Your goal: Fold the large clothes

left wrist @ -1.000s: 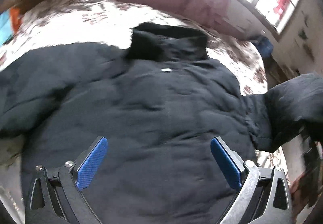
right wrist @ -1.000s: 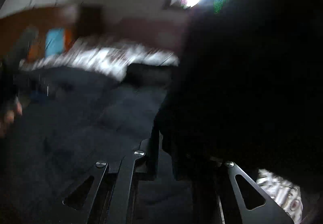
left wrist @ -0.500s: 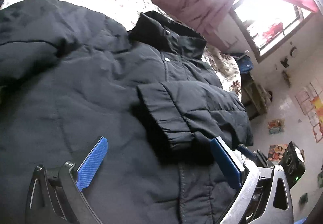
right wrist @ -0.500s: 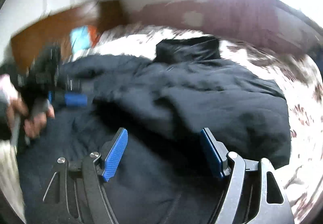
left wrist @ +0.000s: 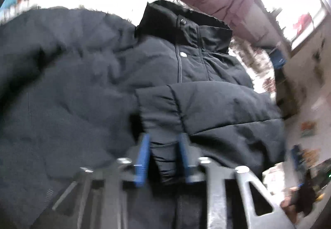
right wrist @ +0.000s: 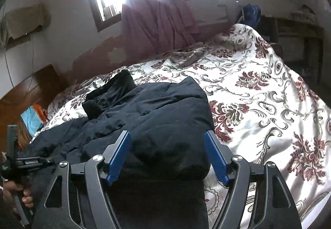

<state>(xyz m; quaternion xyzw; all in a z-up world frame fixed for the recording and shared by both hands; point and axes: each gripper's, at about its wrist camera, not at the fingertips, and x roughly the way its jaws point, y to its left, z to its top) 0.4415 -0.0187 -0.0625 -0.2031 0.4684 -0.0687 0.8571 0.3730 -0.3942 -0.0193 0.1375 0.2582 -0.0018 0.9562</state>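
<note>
A large black padded jacket (left wrist: 82, 88) lies front-up on the bed, collar (left wrist: 182, 22) at the far end. Its right sleeve (left wrist: 217, 109) is folded across the chest. My left gripper (left wrist: 164, 142) is shut on the cuff of that sleeve (left wrist: 165, 158), blue pads on either side of the fabric. In the right wrist view the jacket (right wrist: 157, 117) lies ahead, and my right gripper (right wrist: 167, 138) is open and empty just above its folded right side. The left gripper shows at the far left of the right wrist view (right wrist: 29, 161), held by a hand.
The bed has a white floral bedspread (right wrist: 258, 105) that stretches to the right of the jacket. A maroon curtain (right wrist: 157, 22) hangs under a bright window at the far wall. A wooden headboard (right wrist: 41, 84) stands at the left.
My left gripper has closed on the cuff of the folded sleeve. My right gripper has pulled back and to the right, still open.
</note>
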